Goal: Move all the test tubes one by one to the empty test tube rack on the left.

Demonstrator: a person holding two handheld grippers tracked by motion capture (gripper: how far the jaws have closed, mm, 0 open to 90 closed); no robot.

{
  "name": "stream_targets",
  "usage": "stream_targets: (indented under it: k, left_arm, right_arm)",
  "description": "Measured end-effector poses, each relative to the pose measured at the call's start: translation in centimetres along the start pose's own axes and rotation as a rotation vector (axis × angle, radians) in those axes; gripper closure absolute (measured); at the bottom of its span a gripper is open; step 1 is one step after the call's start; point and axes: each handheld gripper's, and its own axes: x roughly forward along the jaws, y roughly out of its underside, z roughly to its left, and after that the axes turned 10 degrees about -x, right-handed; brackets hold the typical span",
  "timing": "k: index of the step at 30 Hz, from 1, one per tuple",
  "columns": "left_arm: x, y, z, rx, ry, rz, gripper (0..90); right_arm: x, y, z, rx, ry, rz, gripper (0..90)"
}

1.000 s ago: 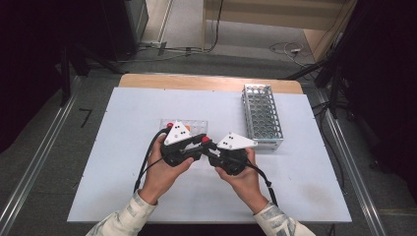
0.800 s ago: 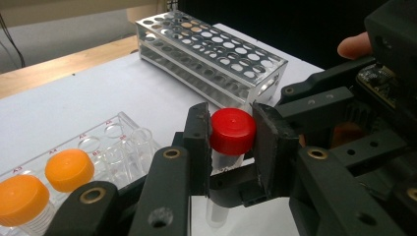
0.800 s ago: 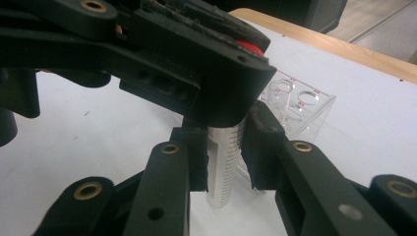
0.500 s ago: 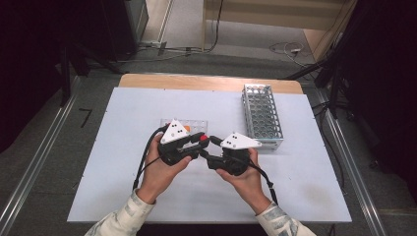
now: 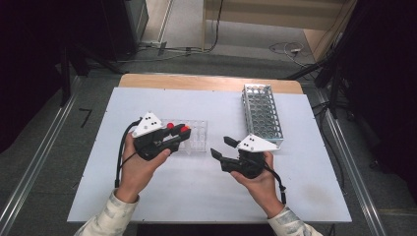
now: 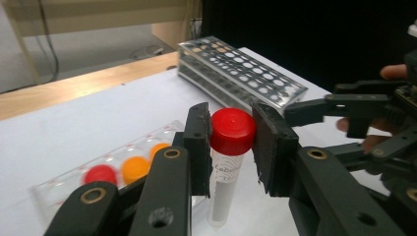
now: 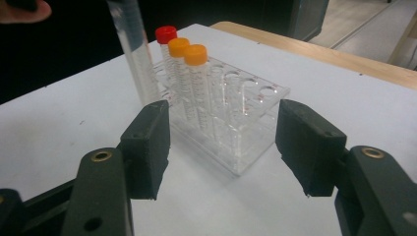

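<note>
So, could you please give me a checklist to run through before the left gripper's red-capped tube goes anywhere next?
1. Left gripper jaws closed on the red-capped tube at its cap: ok.
2. Tube lifted out of the clear rack: ok.
3. Right gripper jaws open, nothing between them: ok; they have just been opening.
4. Right gripper apart from the tube: ok.
5. Metal rack holes free: cannot tell.
6. Three capped tubes upright in the clear rack: ok.
</note>
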Motion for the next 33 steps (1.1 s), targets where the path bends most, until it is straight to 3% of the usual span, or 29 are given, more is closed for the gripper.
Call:
stream_targets:
  k: [7,13,19,27,33]
  left_arm:
    - [-2.2,-0.8,2.3,-0.033,-0.07,-0.031,70.3]
    - [-2.9,-1.3,3.5,-0.039,-0.132,-0.065,70.3]
    - [-2.4,-1.4,4.0,-0.036,-0.164,-0.081,70.3]
    - [-0.9,-1.0,4.9,-0.023,-0.214,-0.071,70.3]
    - [-0.7,-0.8,5.1,-0.02,-0.224,-0.078,70.3]
  right_arm:
    - [-1.1,0.7,-0.8,0.008,0.026,0.01,36.4]
    - [-1.6,1.2,-1.4,0.015,0.04,0.022,36.6]
    - [-1.8,1.4,-1.9,0.02,0.045,0.015,34.6]
    - [-2.1,1.5,-2.1,0.034,0.052,0.02,22.7]
    - [-2.2,1.7,-2.5,0.046,0.053,0.019,21.4]
